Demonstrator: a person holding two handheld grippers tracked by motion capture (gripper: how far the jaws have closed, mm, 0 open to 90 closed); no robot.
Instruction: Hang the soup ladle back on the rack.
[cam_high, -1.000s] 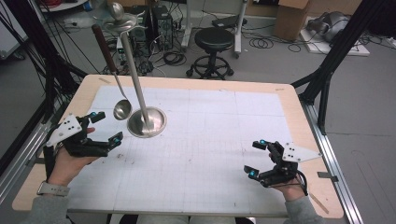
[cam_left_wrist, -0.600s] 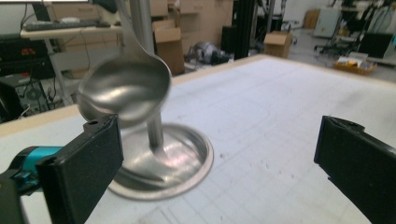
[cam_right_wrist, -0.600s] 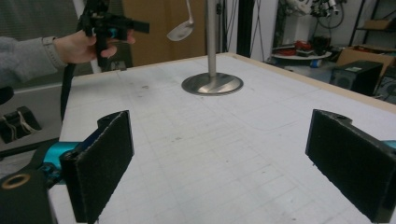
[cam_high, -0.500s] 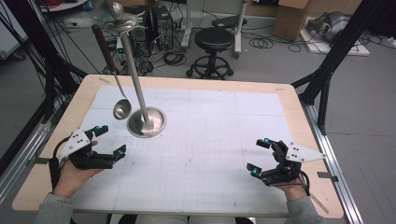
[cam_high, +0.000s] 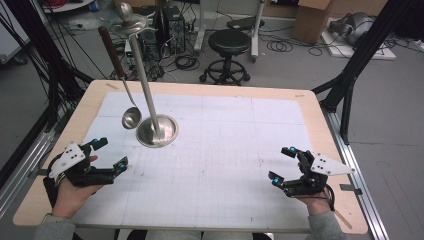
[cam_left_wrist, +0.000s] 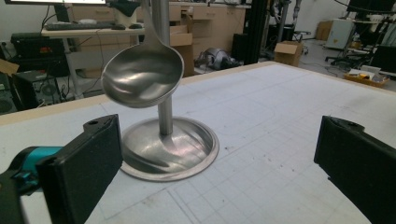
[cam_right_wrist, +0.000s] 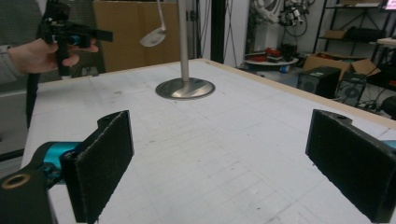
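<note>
A steel stand with a round base and tall pole rises at the mat's far left. From its top hangs a dark-handled ladle, its bowl just above the table, left of the base. My left gripper is open and empty near the front left, its jaws pointing toward the stand. In the left gripper view the ladle bowl hangs in front of the pole, above the base, beyond the open jaws. My right gripper is open and empty at the front right. The stand and ladle show far ahead.
A white gridded mat covers the wooden table. Behind the table are a black stool, cables and a cardboard box. Black frame posts flank the table. The other hand and its gripper show in the right gripper view.
My left gripper has drawn back a little toward the near edge and turned slightly. The right gripper, stand and ladle have stayed put.
</note>
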